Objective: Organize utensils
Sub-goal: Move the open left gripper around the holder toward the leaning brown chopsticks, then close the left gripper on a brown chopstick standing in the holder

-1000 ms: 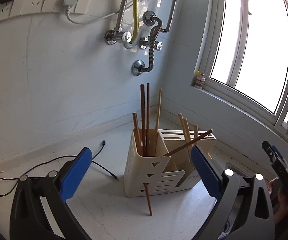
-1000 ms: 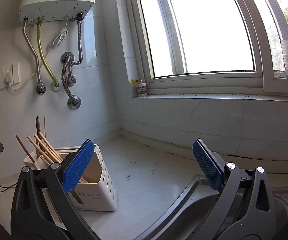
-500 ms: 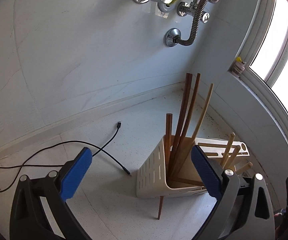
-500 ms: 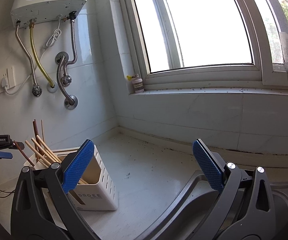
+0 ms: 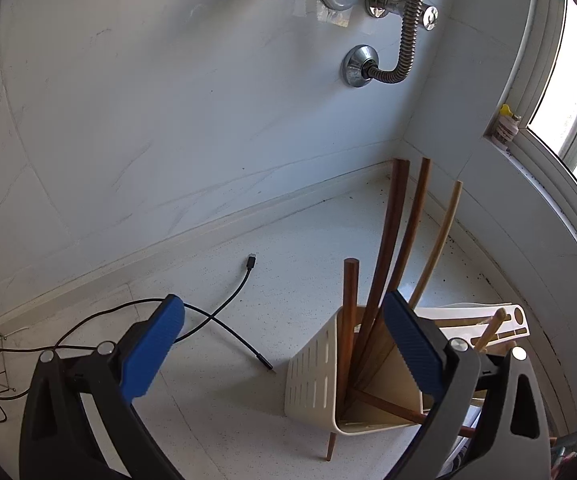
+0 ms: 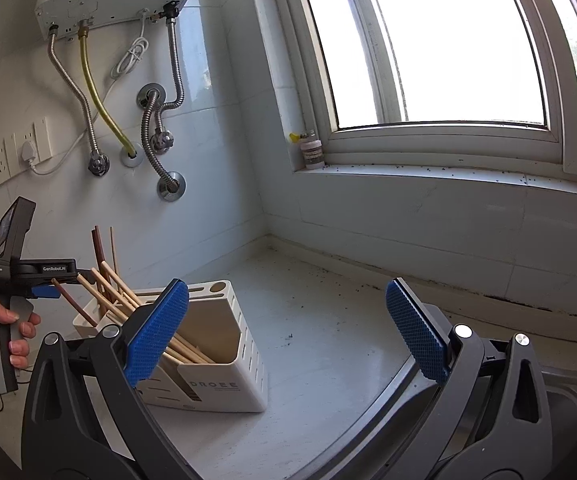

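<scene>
Left tongs (image 5: 284,344) closing in above chopsticks (image 5: 388,248) in holder (image 5: 312,376), spread wide, gripping nothing; right tongs (image 6: 286,330) likewise released, hanging back.

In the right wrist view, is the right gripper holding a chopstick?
No: the right gripper stands wide open with nothing between its blue pads, and the wooden chopsticks sit in the cream plastic holder.

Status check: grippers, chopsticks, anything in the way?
Left gripper open, empty, above holder. Right gripper open, empty. Chopsticks stand in holder; one pokes out the bottom. Black cable lies beside holder.
</scene>
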